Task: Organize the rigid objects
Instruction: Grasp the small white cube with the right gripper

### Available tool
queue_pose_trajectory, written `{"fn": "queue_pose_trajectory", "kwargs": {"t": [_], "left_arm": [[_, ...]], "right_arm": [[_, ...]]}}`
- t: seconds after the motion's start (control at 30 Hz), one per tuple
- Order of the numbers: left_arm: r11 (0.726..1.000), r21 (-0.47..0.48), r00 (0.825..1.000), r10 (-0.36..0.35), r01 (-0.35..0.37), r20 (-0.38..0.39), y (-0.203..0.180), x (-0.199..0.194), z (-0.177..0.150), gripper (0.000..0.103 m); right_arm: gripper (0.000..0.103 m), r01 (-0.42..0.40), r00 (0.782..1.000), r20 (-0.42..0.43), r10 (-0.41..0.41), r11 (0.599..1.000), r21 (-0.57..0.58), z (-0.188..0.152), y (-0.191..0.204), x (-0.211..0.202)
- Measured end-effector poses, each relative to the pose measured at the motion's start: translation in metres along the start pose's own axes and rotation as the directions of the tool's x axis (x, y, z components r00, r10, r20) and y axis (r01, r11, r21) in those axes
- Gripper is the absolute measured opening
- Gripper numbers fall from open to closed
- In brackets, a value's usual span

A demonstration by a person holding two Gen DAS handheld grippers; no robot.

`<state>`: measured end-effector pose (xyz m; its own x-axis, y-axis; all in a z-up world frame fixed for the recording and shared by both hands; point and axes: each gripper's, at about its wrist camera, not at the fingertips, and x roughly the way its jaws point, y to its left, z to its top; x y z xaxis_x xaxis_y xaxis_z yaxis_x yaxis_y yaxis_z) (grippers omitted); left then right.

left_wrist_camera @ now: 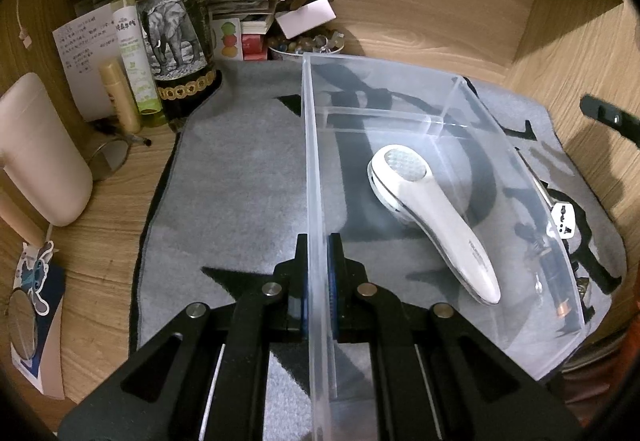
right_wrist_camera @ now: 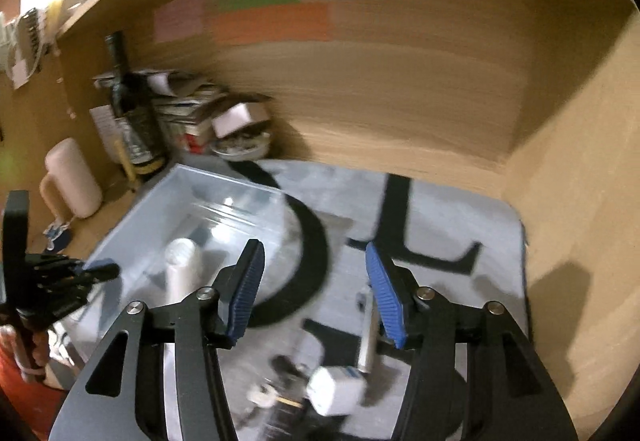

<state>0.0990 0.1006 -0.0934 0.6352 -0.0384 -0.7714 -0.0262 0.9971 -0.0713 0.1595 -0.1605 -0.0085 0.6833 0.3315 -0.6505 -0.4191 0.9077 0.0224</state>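
So we've got the left gripper (left_wrist_camera: 318,257) pinching the near wall of the clear bin (left_wrist_camera: 460,89) and angled down at it, with the white handheld gadget (left_wrist_camera: 430,215) lying inside the bin on the grey mat (left_wrist_camera: 240,177). The right gripper (right_wrist_camera: 314,291) hangs spread and empty, tilted down over the mat just beside the bin, above a white plug adapter (right_wrist_camera: 336,391) and some small bits we can't make out in the blur. Our worry: that thin wall could slip or flex, tipping the bin and dumping the gadget.
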Motion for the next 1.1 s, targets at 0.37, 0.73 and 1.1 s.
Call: {"fn": "queue_pose_trajectory", "kwargs": {"t": [0.37, 0.73, 1.1], "left_arm": [[1.0, 0.0, 1.0, -0.007, 0.007, -0.007, 0.001, 0.002, -0.001, 0.007], [1.0, 0.0, 1.0, -0.011, 0.011, -0.009, 0.001, 0.005, -0.002, 0.007], [1.0, 0.0, 1.0, -0.011, 0.011, -0.008, 0.001, 0.005, -0.002, 0.007]], "right_arm": [[0.049, -0.003, 0.991, -0.133, 0.013, 0.997, 0.076, -0.059, -0.024, 0.019], [0.049, 0.014, 0.978, -0.207, 0.006, 0.995, 0.094, -0.092, -0.021, 0.036], [0.03, -0.005, 0.987, -0.161, 0.017, 0.997, 0.071, -0.092, -0.017, 0.027]]}}
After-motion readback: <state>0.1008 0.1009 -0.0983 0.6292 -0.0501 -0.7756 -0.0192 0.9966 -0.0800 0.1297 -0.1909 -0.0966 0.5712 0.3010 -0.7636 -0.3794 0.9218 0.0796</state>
